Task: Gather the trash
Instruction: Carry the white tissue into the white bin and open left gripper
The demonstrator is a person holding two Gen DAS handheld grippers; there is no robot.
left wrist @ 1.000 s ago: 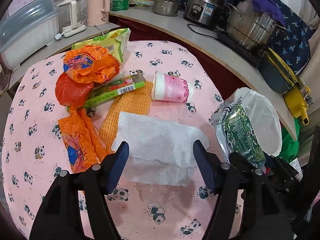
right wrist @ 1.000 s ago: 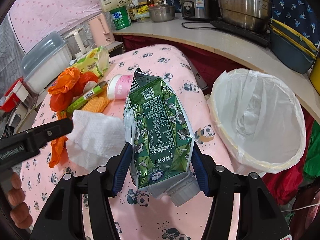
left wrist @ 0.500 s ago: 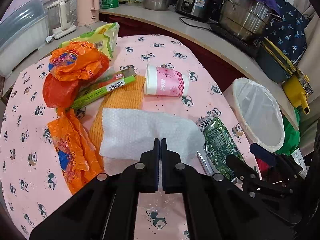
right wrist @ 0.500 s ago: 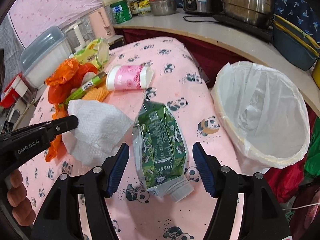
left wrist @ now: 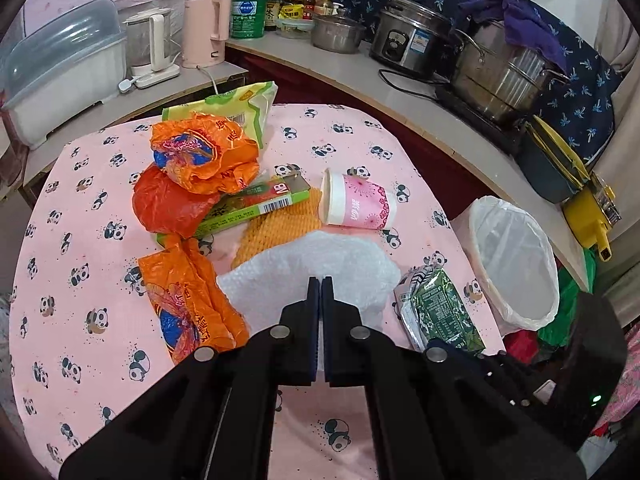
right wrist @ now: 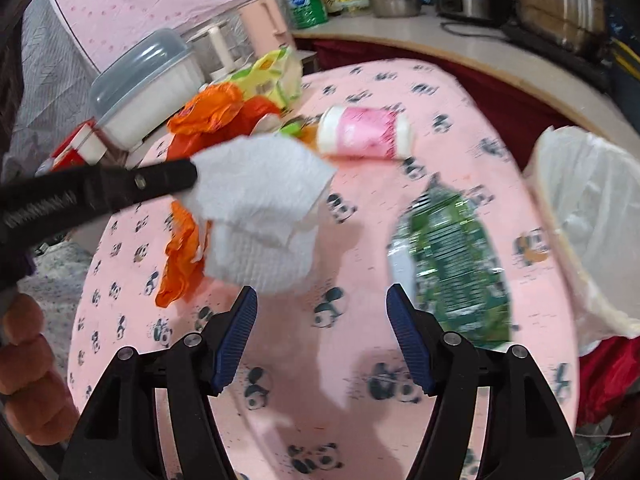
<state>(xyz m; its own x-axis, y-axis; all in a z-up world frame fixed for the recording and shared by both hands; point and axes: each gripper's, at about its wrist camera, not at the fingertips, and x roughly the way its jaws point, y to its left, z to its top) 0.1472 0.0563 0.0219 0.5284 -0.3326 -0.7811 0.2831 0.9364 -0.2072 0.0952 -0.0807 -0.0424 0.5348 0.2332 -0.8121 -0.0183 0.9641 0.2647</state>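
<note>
Left gripper point(left wrist: 321, 280): jaws clenched on the white bubble wrap point(right wrist: 260, 204), lifting it clear of the table point(left wrist: 100, 264), likely for the lined bin point(left wrist: 516, 264). Right gripper point(right wrist: 320, 304): jaws released, green pouch point(right wrist: 452, 256) lying beside it.

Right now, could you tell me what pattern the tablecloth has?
The tablecloth is pink with small black-and-white pandas; the left wrist view shows it best.

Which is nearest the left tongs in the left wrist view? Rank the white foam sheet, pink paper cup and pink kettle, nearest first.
1. White foam sheet: pinched in the shut left tongs.
2. Pink paper cup: on its side, mid-table beyond the sheet.
3. Pink kettle: upright on the far counter, upper left.
</note>
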